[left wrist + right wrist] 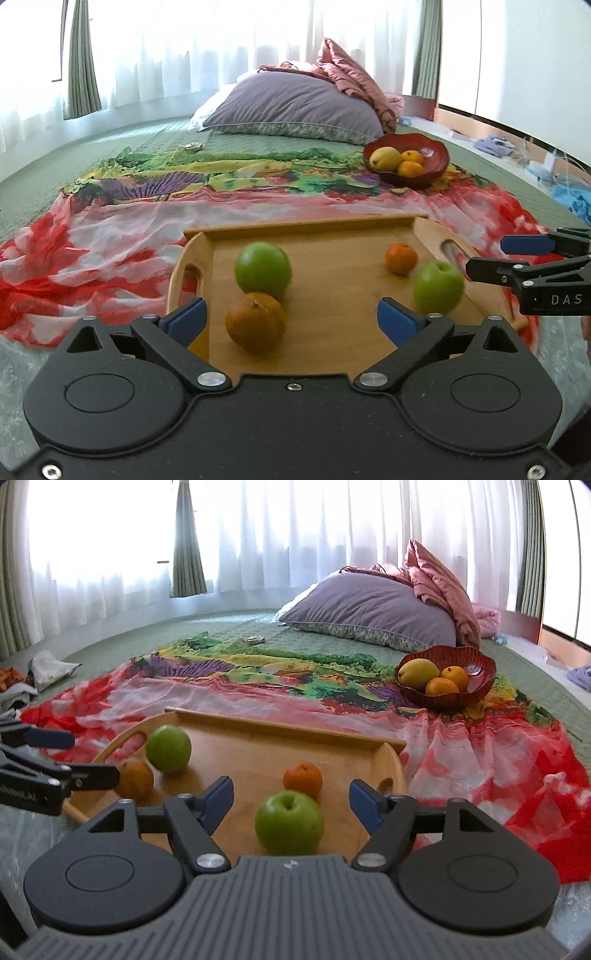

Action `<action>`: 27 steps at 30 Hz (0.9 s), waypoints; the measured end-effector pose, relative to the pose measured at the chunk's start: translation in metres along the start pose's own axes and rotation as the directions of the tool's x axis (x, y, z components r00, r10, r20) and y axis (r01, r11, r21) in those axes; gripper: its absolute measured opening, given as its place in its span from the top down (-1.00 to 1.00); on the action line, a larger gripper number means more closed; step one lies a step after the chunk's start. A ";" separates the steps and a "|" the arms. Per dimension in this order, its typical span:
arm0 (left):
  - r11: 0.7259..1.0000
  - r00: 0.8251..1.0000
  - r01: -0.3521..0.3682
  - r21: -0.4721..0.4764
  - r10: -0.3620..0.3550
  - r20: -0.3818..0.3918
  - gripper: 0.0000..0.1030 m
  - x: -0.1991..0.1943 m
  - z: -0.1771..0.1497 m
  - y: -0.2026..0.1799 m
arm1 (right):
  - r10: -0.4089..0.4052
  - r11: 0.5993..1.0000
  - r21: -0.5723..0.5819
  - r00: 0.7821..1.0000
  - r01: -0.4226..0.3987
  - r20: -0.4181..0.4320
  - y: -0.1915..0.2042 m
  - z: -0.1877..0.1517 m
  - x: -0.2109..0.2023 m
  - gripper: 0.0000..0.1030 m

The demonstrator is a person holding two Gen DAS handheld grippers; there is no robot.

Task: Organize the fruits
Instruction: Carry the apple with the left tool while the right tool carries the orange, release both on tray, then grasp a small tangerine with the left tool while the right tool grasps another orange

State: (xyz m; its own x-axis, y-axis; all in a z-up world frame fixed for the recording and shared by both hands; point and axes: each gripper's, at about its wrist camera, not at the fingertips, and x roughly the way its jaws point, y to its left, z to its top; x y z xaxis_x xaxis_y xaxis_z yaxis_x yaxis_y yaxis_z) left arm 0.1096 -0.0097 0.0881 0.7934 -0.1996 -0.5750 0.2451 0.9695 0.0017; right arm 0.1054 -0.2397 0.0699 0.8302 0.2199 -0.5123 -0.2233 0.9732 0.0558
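Note:
A wooden tray lies on a colourful cloth on the bed. It carries two green apples and two oranges. My left gripper hangs open over the tray's near edge, the nearer orange lying just ahead between its blue pads, untouched. My right gripper is open too, with a green apple between its fingers and clear of both pads; a small orange sits just behind it. A red bowl at the back right holds a yellow fruit and two oranges.
A purple pillow and a pink quilt lie at the head of the bed, behind the bowl. Bare cloth spreads left of the tray. Small clutter sits at the bed's right edge. White curtains hang behind.

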 end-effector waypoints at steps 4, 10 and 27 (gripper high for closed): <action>1.000 1.000 0.003 0.020 -0.003 -0.001 -0.94 -0.011 -0.017 -0.008 | 0.003 1.000 -0.024 1.000 -0.003 0.005 0.000 -0.016 -0.013 -0.67; 0.999 1.000 0.014 0.044 -0.014 -0.012 -0.97 -0.020 -0.040 -0.019 | -0.012 0.998 -0.067 1.000 0.011 -0.010 0.002 -0.040 -0.024 -0.71; 0.990 0.999 0.052 0.129 -0.049 -0.023 -0.73 -0.025 -0.085 -0.042 | -0.055 0.983 -0.178 0.998 0.052 -0.008 0.020 -0.091 -0.035 -0.77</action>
State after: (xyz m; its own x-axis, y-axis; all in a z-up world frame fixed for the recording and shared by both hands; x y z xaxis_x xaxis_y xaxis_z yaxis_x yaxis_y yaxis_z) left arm 0.0328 -0.0330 0.0330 0.7673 -0.2434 -0.5934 0.3553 0.9315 0.0774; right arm 0.0255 -0.2345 0.0111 0.8370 0.1658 -0.5214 -0.2668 0.9557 -0.1244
